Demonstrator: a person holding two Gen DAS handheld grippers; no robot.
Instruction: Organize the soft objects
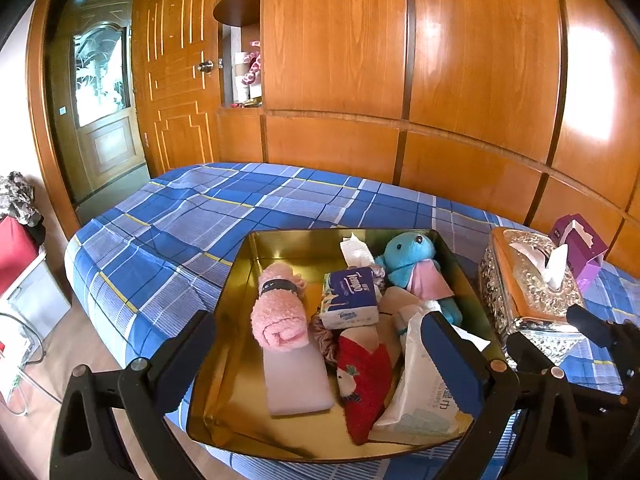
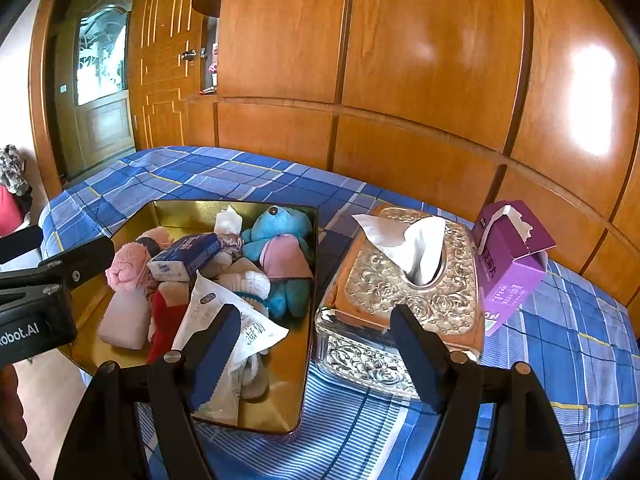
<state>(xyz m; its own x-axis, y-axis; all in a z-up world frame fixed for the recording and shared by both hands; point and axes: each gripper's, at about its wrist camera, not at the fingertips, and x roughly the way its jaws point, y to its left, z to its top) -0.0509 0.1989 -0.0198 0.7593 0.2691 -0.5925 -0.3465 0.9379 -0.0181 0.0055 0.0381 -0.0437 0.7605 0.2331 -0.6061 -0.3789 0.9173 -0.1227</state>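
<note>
A gold metal tray (image 1: 240,300) (image 2: 308,320) sits on the blue plaid bed and holds soft things: a rolled pink towel (image 1: 278,312) (image 2: 128,268), a Tempo tissue pack (image 1: 352,298) (image 2: 186,258), a blue plush toy (image 1: 412,260) (image 2: 280,240), a red sock (image 1: 366,384) and a white wet-wipes pack (image 1: 420,396) (image 2: 248,332). My left gripper (image 1: 320,364) is open and empty, hovering over the tray's near side. My right gripper (image 2: 316,352) is open and empty, between the tray and a silver tissue box (image 2: 404,292) (image 1: 528,284).
A purple tissue carton (image 2: 512,268) (image 1: 580,244) stands right of the silver box. Wooden wardrobe panels (image 1: 400,60) run behind the bed. The bed's left edge drops to the floor, with a door (image 1: 104,100) beyond and clutter at far left.
</note>
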